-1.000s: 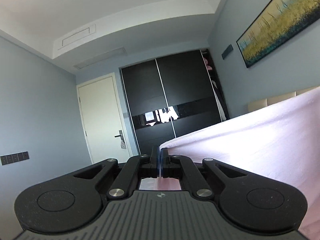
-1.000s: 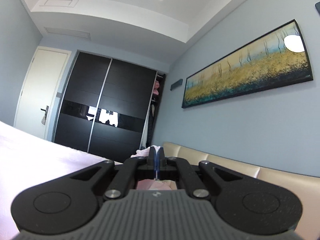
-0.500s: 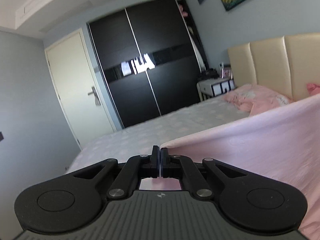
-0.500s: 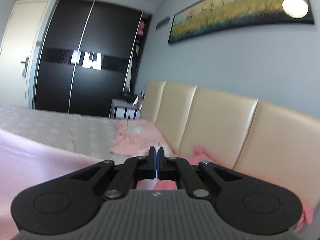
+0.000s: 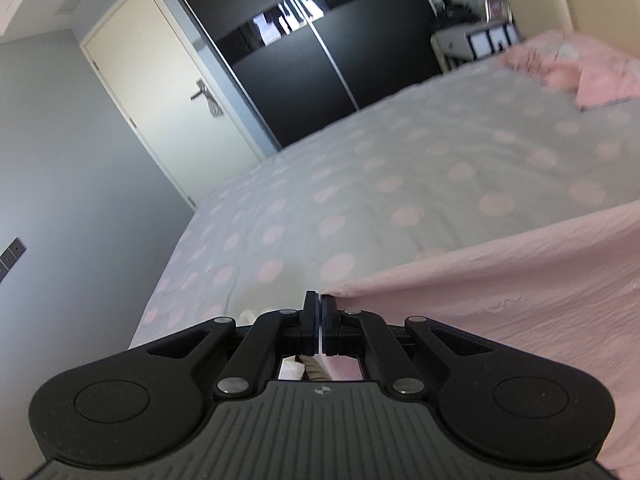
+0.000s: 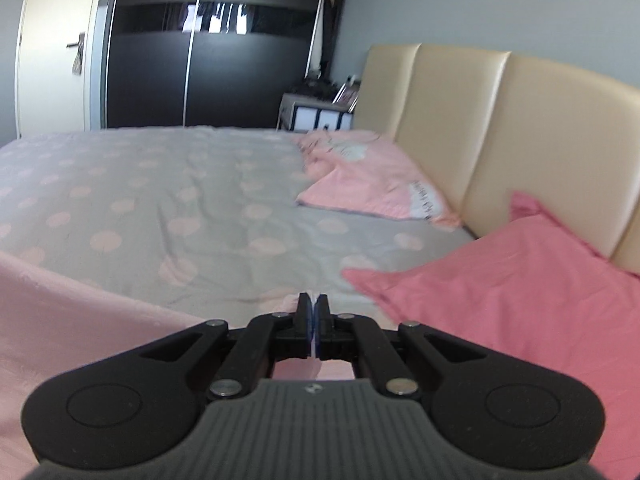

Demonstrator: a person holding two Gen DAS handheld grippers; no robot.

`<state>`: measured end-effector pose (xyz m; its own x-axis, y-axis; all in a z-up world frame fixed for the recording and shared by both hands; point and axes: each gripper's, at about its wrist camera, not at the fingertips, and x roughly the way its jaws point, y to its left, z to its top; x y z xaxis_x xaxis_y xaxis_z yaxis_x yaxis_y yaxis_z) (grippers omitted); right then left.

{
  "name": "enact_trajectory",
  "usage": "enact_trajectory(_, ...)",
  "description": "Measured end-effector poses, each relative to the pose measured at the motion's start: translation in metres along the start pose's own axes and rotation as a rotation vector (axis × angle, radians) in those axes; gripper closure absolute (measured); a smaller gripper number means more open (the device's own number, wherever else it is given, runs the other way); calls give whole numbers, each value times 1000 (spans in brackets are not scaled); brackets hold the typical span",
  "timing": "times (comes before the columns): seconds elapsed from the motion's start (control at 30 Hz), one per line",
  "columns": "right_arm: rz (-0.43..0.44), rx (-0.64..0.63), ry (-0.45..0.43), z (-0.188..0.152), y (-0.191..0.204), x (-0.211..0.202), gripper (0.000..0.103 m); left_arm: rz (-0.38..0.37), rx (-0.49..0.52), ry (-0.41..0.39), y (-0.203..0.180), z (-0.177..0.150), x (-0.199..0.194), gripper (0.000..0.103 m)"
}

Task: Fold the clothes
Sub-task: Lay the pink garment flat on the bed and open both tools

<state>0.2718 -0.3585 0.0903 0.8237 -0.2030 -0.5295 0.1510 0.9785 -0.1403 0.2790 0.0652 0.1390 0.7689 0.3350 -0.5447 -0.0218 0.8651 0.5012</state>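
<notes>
Left wrist view: left gripper [image 5: 320,300], jaws pressed together, pinching a corner of the pale pink cloth [image 5: 500,300]. The cloth is thin and finely crinkled, stretching rightward as a taut sheet above the bed [image 5: 400,168], whose grey cover carries pink dots. A white door [image 5: 168,92] and a dark wardrobe [image 5: 320,40] stand beyond.

Right wrist view: right gripper [image 6: 313,304], jaws closed on the cloth [image 6: 60,320], which drapes off to the left. A smooth pink pillow [image 6: 520,288] lies just right, against a padded cream headboard [image 6: 500,128].

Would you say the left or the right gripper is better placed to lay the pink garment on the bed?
Neither clearly: the left gripper and right gripper both pinch the pink garment, stretched between them over the bed.
</notes>
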Motion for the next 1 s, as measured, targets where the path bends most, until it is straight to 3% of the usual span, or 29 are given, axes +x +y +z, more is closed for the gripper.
enact_trajectory(0.3, 1, 11, 110, -20, 27, 86, 101, -102, -8, 72, -13, -25, 52, 101)
enact_trajectory(0.4, -3, 21, 126, -26, 27, 97, 97, -145, -20, 90, -15, -34, 64, 82)
enact_trajectory(0.43, 0, 17, 124, -28, 27, 96, 90, -160, -24, 96, -16, -37, 68, 72)
enact_trajectory(0.47, 4, 12, 120, -28, 26, 95, 74, -174, -28, 102, -17, -40, 72, 68)
enact_trajectory(0.53, 13, 7, 107, -28, 25, 89, 60, -203, -37, 113, -19, -45, 81, 59)
enact_trajectory(0.8, 80, 29, 89, -19, 19, 41, 54, -394, -37, 181, -5, -97, 31, 48)
enact_trajectory(1.0, 139, 54, 87, -18, 13, 2, 49, -440, -27, 309, -21, -152, 20, 47)
